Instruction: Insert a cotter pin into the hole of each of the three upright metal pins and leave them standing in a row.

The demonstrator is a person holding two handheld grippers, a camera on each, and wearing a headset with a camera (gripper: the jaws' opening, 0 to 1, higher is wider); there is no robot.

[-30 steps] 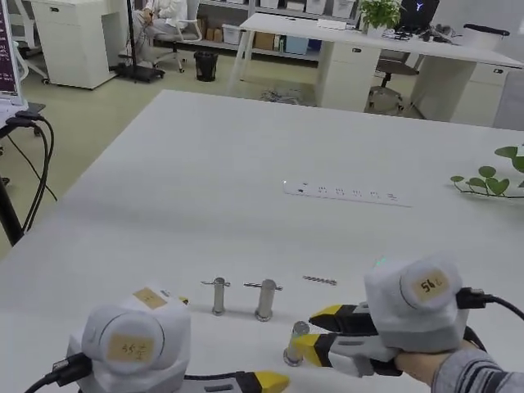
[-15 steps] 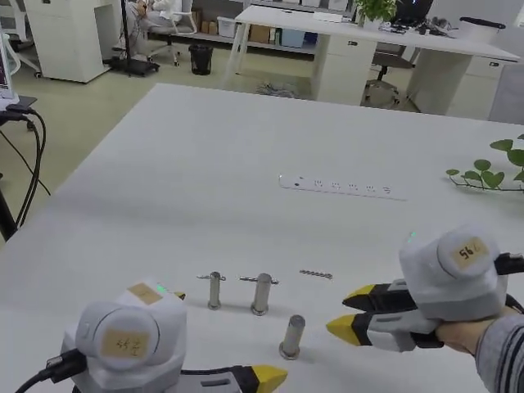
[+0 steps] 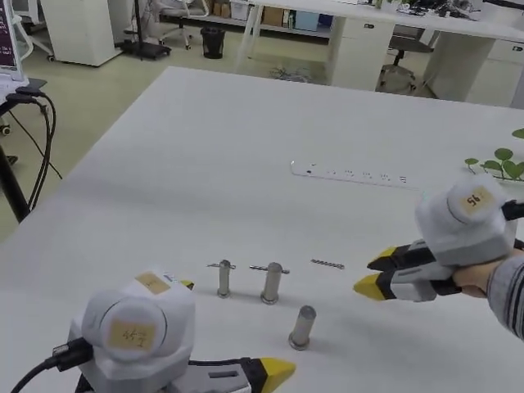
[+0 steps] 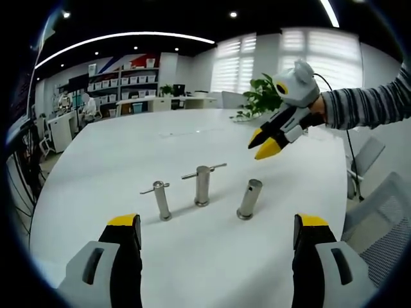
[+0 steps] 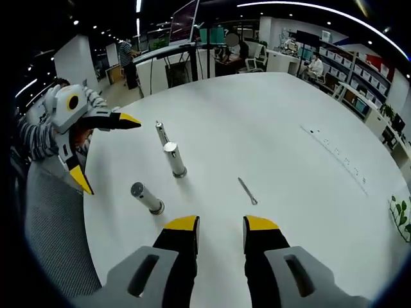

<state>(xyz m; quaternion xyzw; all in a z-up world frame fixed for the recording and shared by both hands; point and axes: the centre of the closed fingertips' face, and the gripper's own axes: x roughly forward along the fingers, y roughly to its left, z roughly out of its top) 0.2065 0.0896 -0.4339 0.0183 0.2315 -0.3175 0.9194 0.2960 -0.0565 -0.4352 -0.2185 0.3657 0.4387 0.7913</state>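
Left claw (image 4: 218,221) wide apart, empty. Right claw (image 5: 221,224) slightly apart, empty, near loose cotter (image 3: 327,264) lying on tabletop (image 3: 246,164). Left pin (image 3: 223,281) and middle pin (image 3: 271,285) upright with cotters (image 3: 260,268) through; bare pin (image 3: 303,326) upright, nearer, off the row.

White power strip (image 3: 350,175), leafy plant (image 3: 501,164) (partly cropped)

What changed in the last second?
The right gripper drew back to the right, away from the bare front pin where its jaws were a second ago. They are now open and empty, right of the loose cotter pin and apart from it. Unchanged: front pin upright with no cotter pin, rear-left pin and rear-right pin with cotter pins in, left gripper open.
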